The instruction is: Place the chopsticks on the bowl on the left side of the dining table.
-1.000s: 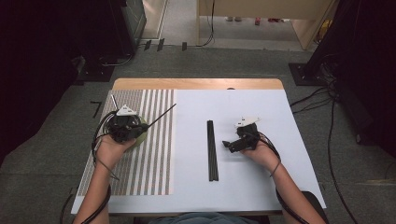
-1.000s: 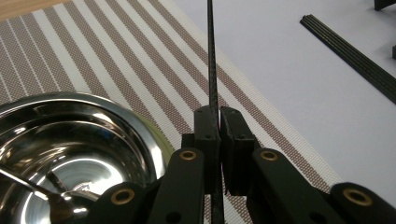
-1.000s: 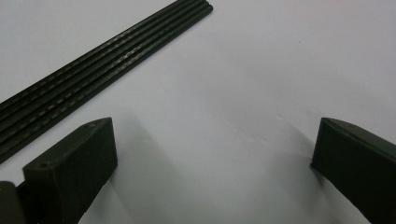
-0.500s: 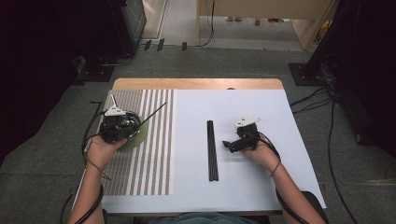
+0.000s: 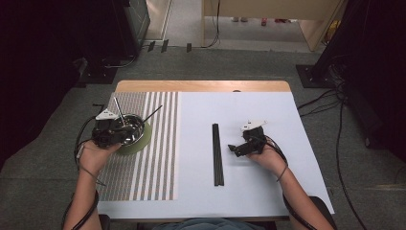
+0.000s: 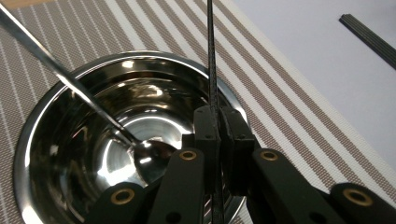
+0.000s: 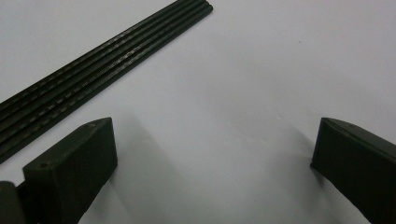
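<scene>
Steel bowl [image 6: 116, 140] sits on a green coaster [image 5: 143, 142] on the striped placemat [image 5: 153, 163], a spoon [image 6: 93, 105] resting inside it. Left tool [image 6: 219, 126] is clamped on a single black chopstick [image 6: 211, 56] above the bowl's rim. Right tool [image 7: 212, 154] stands with jaws apart over the white desk [image 5: 268, 191], near the remaining black chopsticks [image 7: 93, 70].

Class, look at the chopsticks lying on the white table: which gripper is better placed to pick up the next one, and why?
Right. The right gripper is open beside the chopsticks, fingers apart. The left gripper is shut on one chopstick over the bowl.
</scene>
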`<state>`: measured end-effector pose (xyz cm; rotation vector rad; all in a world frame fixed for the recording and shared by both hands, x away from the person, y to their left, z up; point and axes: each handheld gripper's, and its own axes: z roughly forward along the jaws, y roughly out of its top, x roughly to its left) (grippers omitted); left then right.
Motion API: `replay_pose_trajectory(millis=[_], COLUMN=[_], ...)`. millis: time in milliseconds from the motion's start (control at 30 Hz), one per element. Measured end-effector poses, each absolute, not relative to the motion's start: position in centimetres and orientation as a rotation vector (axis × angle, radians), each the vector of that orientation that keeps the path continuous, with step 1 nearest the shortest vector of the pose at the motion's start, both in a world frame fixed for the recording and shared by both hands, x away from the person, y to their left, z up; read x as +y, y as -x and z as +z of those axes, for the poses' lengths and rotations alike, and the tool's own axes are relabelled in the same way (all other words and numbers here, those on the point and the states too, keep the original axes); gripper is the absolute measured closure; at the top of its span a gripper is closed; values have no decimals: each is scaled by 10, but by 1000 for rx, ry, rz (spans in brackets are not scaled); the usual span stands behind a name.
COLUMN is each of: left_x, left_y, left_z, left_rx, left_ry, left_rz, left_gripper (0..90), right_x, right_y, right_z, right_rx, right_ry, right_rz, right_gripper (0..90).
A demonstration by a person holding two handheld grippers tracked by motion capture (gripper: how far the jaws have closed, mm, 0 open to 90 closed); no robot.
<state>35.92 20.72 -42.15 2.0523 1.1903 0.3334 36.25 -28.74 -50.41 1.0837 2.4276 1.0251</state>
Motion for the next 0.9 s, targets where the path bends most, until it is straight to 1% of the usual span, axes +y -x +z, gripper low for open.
replay_pose_trajectory(millis=[633,900], left_x=[242,245], left_y=[-357,-357], left_z=[-428,-432], left_rx=[1247,1235], left_ry=[-2000,-2017], left_rz=[318,343], left_gripper=[875,874], right_x=[-287,-287], right_y=[-363,-363], right_z=[-504,-504], right_rx=[2429,2429], right_ry=[-1083,-1083], right_rz=[1023,1023], right_gripper=[0,0])
